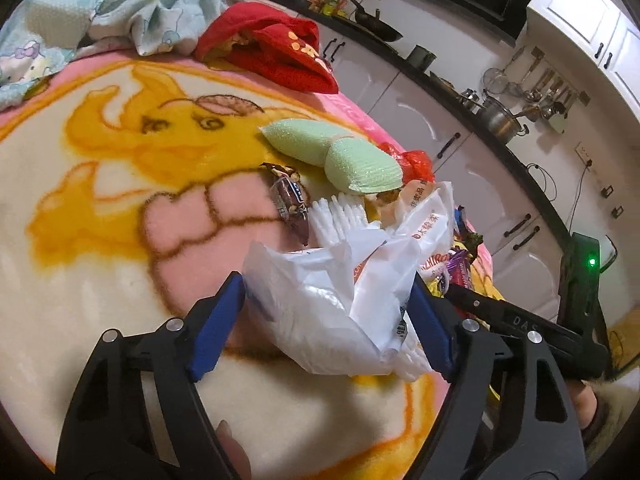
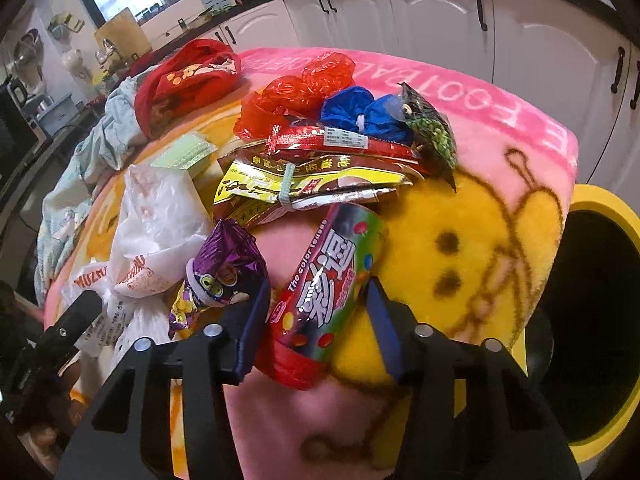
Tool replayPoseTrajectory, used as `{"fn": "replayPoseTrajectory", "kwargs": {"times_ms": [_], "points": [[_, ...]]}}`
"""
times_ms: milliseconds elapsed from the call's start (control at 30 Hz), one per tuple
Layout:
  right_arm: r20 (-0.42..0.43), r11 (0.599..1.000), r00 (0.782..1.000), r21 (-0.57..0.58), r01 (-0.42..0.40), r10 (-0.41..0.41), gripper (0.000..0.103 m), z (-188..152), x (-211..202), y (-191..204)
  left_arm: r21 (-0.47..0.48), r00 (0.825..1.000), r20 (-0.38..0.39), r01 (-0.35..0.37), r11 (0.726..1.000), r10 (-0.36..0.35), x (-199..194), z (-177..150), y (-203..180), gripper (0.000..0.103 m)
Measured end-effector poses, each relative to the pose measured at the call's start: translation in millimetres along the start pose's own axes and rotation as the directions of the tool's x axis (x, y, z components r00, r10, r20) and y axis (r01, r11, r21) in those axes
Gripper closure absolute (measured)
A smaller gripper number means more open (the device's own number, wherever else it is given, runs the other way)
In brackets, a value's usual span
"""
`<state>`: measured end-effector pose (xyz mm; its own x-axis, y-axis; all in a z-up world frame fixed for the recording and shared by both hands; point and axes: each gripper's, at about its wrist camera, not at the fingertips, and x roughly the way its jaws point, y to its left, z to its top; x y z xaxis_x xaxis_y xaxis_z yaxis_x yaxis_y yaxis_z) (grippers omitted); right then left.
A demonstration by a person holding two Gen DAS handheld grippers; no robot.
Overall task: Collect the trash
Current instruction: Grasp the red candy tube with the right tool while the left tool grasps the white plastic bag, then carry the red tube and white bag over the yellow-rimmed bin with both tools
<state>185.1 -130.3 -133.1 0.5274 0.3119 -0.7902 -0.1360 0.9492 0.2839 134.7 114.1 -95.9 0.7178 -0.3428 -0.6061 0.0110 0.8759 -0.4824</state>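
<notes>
My left gripper (image 1: 326, 280) stands open around a crumpled white plastic bag (image 1: 340, 300) that lies on the cartoon blanket (image 1: 100, 200); its blue pads (image 1: 216, 320) sit at the bag's two sides without squeezing it. My right gripper (image 2: 319, 284) is open astride a colourful candy packet (image 2: 324, 276), with the left pad against its edge and a sliver of blanket showing at the right pad. A purple wrapper (image 2: 224, 268) lies just left of that gripper. The right gripper's black body (image 1: 520, 320) shows in the left wrist view.
More trash lies beyond: a banded bundle of wrappers (image 2: 304, 184), a pea packet (image 2: 432, 136), red (image 2: 304, 88) and blue (image 2: 360, 114) plastic bags, a brown wrapper (image 1: 290, 200), a green sponge (image 1: 340, 152). A yellow-rimmed bin (image 2: 592, 196) stands at the right. Red cloth (image 1: 272, 52) and kitchen cabinets (image 2: 440, 20) lie behind.
</notes>
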Motion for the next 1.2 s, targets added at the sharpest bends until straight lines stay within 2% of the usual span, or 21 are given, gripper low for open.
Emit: {"fn": "replayPoseTrajectory", "kwargs": {"times_ms": [133, 400, 633, 900, 1200], "points": [[-0.002, 1.000, 1.000, -0.012, -0.018, 0.018, 0.062, -3.0, -4.1, -2.4, 0.011, 1.000, -0.006, 0.018, 1.000, -0.018, -2.6, -3.1, -2.0, 0.041], [0.007, 0.999, 1.000, -0.036, -0.023, 0.024, 0.065, -10.2, -15.2, -5.7, 0.064, 0.999, 0.041, -0.008, 0.998, 0.005, -22.5, -9.1, -11.6, 0.056], [0.044, 0.998, 0.999, -0.066, -0.018, 0.021, 0.066, -9.5, -35.0, -8.8, 0.097, 0.995, 0.101, -0.021, 0.995, 0.011, -41.4, -5.4, -25.8, 0.058], [0.120, 0.996, 0.993, -0.085, -0.007, 0.017, 0.067, -3.4, -67.8, -22.2, 0.170, 0.990, 0.143, -0.030, 0.985, 0.006, -41.3, 4.2, -64.2, 0.058], [0.166, 0.998, 0.986, -0.061, 0.005, 0.005, 0.067, 2.3, -97.0, -52.7, 0.245, 0.991, 0.131, -0.008, 0.970, -0.025, -22.5, 5.7, -111.1, 0.058]]}}
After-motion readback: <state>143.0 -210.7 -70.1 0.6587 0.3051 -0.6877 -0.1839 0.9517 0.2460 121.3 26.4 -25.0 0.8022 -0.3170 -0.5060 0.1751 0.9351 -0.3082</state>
